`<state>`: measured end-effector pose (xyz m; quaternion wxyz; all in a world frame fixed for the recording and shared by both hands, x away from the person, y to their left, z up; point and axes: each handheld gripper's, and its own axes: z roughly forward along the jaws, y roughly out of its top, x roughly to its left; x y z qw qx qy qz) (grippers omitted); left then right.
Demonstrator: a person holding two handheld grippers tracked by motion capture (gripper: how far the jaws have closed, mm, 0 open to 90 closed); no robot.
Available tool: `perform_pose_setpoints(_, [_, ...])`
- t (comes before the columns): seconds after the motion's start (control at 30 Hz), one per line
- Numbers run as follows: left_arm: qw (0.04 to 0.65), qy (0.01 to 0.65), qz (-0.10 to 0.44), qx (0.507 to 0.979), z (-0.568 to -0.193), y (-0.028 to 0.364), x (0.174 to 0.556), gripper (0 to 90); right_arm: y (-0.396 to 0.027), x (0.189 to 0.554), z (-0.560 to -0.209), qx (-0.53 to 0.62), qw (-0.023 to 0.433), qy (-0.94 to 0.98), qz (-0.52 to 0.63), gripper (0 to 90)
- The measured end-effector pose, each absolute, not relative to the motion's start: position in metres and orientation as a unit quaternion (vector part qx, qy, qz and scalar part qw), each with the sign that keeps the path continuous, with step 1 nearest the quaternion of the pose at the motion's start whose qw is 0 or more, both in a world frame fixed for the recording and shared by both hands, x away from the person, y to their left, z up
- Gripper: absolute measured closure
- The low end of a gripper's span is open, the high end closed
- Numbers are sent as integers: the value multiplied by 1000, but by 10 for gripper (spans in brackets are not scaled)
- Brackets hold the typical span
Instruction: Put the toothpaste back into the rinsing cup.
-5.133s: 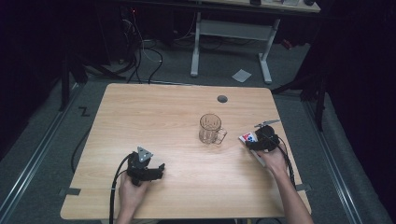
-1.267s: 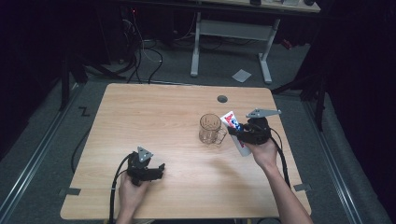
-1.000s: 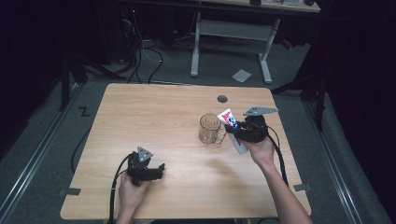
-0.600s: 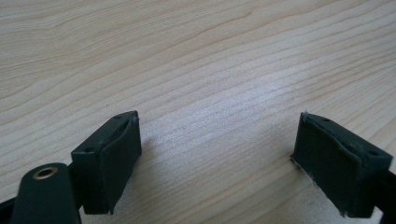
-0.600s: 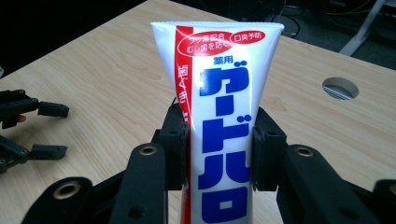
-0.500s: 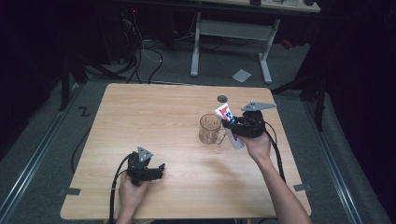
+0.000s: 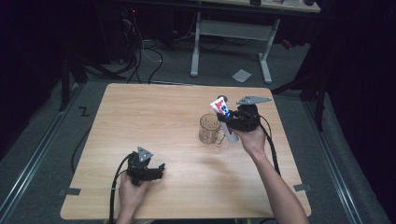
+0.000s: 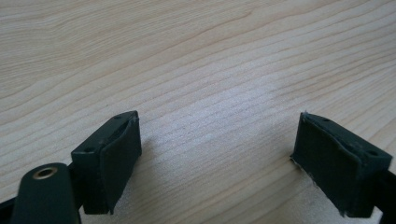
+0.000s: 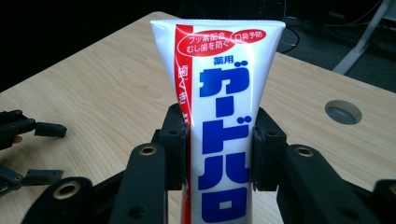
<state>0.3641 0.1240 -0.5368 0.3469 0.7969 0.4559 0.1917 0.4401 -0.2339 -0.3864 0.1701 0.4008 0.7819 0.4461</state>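
My right gripper (image 7: 228, 122) is shut on a white toothpaste tube (image 7: 221, 110) with red and blue print. The tube stands nearly upright, flat crimped end up, lower end hanging below the jaws. It is held just right of a clear glass mug (image 7: 209, 129) near the table's middle, close to the mug's rim. In the right gripper view the tube (image 9: 224, 116) sits squeezed between both pads of the right gripper (image 9: 217, 144). My left gripper (image 7: 156, 169) rests low at the front left of the table. Its pads (image 8: 119, 156) stand wide apart, and the left gripper (image 8: 215, 158) is open over bare wood.
The wooden table (image 7: 154, 116) has a round cable hole (image 9: 343, 112) at its back, just behind the tube. Cables trail from both grippers toward the front edge. A desk frame and floor cables lie beyond the table's far edge.
My right gripper lifted the tube from low at the table's right side and carried it left and up beside the mug. The left gripper stayed in place.
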Motion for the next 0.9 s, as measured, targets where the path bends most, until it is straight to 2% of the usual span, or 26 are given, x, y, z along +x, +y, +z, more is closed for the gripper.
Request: perform_pose_setpoints(0.9, [347,456,192,797,-537,124,364,153,-221,460,-377,401,177,774,458,638])
